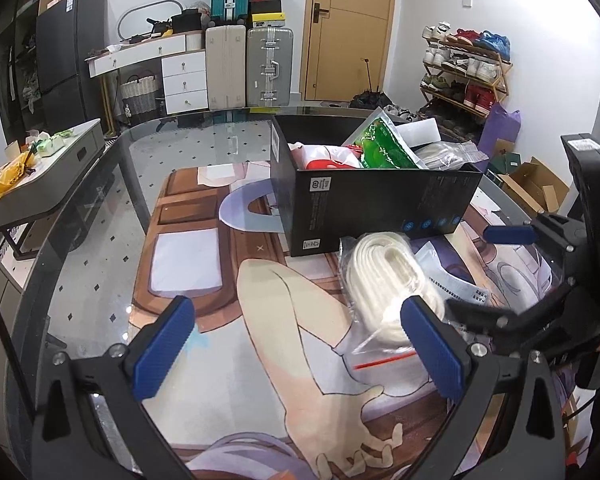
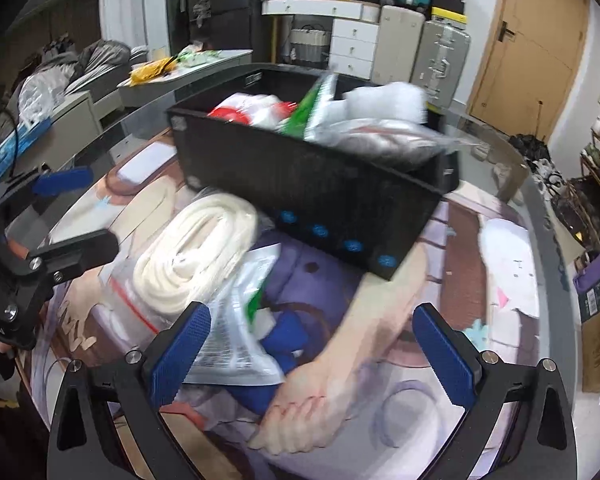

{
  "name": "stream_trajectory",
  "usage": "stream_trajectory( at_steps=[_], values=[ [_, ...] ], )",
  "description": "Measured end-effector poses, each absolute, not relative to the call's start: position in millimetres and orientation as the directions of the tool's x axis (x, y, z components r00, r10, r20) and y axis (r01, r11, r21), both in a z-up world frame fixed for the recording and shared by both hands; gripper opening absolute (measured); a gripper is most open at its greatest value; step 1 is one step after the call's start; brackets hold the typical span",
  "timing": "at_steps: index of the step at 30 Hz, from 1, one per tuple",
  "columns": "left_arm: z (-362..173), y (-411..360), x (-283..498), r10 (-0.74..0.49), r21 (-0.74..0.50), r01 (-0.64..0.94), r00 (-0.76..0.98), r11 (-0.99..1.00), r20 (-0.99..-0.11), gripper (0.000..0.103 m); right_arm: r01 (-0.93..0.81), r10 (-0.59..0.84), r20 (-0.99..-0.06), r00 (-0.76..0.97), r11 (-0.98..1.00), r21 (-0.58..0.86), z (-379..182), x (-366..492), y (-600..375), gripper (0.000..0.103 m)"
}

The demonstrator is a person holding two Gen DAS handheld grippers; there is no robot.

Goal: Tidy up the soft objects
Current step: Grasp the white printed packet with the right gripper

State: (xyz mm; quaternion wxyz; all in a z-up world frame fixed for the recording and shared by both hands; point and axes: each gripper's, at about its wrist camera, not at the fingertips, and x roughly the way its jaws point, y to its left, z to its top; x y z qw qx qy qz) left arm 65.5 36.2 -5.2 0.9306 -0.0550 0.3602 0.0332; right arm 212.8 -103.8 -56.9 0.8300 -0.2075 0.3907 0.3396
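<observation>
Suitcases, white drawers and a shoe rack crowd the room behind a glass counter (image 1: pixel 100 216) covered by a printed illustrated mat (image 1: pixel 228 280). On the mat stands an open black cardboard box (image 1: pixel 380 200) already holding a green foil packet (image 1: pixel 384 148) and other bagged soft goods. Just in front of the box lies a coil of white rope in a clear zip bag (image 1: pixel 384 276), with a flat printed plastic pouch (image 2: pixel 236 320) beside it, partly tucked under the coil. The left gripper (image 1: pixel 300 354) hovers near the rope bag, jaws spread wide and empty; the right gripper (image 2: pixel 312 356) hangs over the pouch, jaws likewise apart, holding nothing. The rope bag looks light and squashy, its film probably slippery, so pinching across the bulk of the coil seems safer than the loose red-striped zip edge.
</observation>
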Motion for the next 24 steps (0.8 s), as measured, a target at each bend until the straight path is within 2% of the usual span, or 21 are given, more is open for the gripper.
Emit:
stream_trajectory(
  at_steps=[8, 17, 19, 21, 24],
  values=[
    [-5, 39, 66, 0.007, -0.097, -0.099, 0.736, 0.99, -0.676, 0.103, -0.772, 0.42, -0.807, 0.415, 0.632, -0.069, -66, 199, -81, 0.102],
    [-6, 40, 66, 0.001, -0.099, -0.092, 0.734, 0.991, -0.679, 0.103, -0.752, 0.44, -0.815, 0.377, 0.659, 0.008, -70, 210, -89, 0.102],
    [-6, 39, 66, 0.001, -0.099, -0.093, 0.734, 0.991, -0.679, 0.103, -0.75, 0.439, -0.812, 0.385, 0.662, 0.003, -70, 210, -92, 0.099],
    [-6, 39, 66, -0.001, -0.1, -0.091, 0.734, 0.991, -0.679, 0.103, -0.749, 0.446, -0.806, 0.39, 0.662, 0.004, -69, 210, -94, 0.09],
    [-7, 39, 66, -0.002, -0.101, -0.091, 0.734, 0.991, -0.679, 0.103, -0.749, 0.449, -0.803, 0.391, 0.663, 0.006, -68, 210, -95, 0.089]
  ],
)
